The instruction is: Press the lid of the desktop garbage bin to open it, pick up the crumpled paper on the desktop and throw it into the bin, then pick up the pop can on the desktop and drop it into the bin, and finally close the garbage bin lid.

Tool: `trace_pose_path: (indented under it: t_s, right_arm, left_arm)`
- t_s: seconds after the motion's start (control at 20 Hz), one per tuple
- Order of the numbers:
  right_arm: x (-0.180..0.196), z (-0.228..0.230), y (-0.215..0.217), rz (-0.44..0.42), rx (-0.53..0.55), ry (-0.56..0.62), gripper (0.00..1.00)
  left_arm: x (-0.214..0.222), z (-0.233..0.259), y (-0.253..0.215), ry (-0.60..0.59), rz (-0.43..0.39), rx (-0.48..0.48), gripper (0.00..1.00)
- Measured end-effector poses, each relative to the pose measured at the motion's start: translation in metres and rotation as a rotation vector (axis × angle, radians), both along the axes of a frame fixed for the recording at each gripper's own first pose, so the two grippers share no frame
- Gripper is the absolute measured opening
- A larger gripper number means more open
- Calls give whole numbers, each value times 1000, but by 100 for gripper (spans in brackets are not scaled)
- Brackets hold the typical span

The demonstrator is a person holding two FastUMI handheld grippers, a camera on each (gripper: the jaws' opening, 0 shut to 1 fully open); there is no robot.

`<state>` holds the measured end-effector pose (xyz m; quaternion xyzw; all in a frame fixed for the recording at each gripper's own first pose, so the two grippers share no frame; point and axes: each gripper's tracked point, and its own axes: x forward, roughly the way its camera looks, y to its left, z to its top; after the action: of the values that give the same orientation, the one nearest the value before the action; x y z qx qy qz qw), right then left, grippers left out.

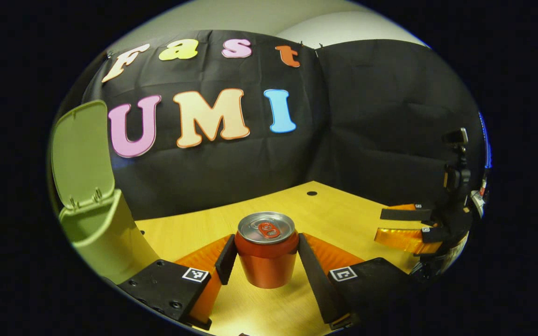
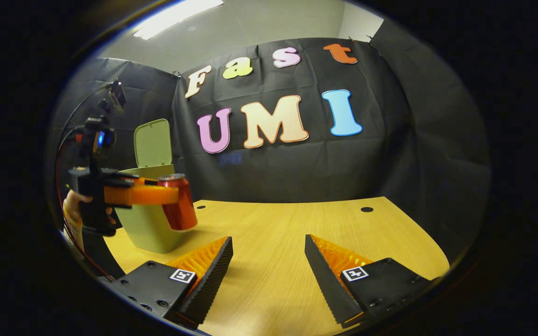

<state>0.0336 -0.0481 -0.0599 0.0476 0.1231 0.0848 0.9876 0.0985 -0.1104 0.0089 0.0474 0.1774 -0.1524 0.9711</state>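
1. The tabletop is a pale wood-grain sheet with a curved front edge and small round holes near the back. It carries the bin and gives both grippers room to work.

2. The garbage bin is a smooth, pale green plastic tub that tapers toward its base. Its lid stands tipped up on the rear hinge, so the mouth is ready to receive things. I can't see inside, so I can't say whether the crumpled paper is in there.

3. The left hand-held gripper is clenched on the pop can — a flat ribbed finger presses each side. In the right gripper view the can hangs clear of the tabletop, slightly tilted, just in front of the bin. To my eye it is on its way to the mouth. It is a glossy red metal cylinder with a silver top and red pull tab.

4. The right hand-held gripper is released — fingers spread wide and low over bare wood, well apart from the bin, presumably out of the way.
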Motion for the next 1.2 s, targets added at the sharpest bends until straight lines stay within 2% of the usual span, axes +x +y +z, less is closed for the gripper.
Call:
trace_pose_path:
  t_s: [0.15,0.25,0.4,0.7,1.0,1.2]
  right_arm:
    - [-1,-1,1,3,3,5,96]
    - [-1,-1,0,8,7,10,96]
    - [0,-3,-1,6,10,18,96]
    - [0,-7,2,24,8,26,96]
    - [1,-11,3,28,10,32,96]
    - [2,-13,5,42,4,38,96]
  left_arm:
    - [5,38,14,-36,24,-13,79]
    - [10,62,33,-72,55,16,78]
    - [16,94,69,-122,128,47,78]
    - [14,144,145,-185,279,37,78]
    - [-3,156,219,-192,419,75,78]
    - [-9,127,250,-120,480,49,78]
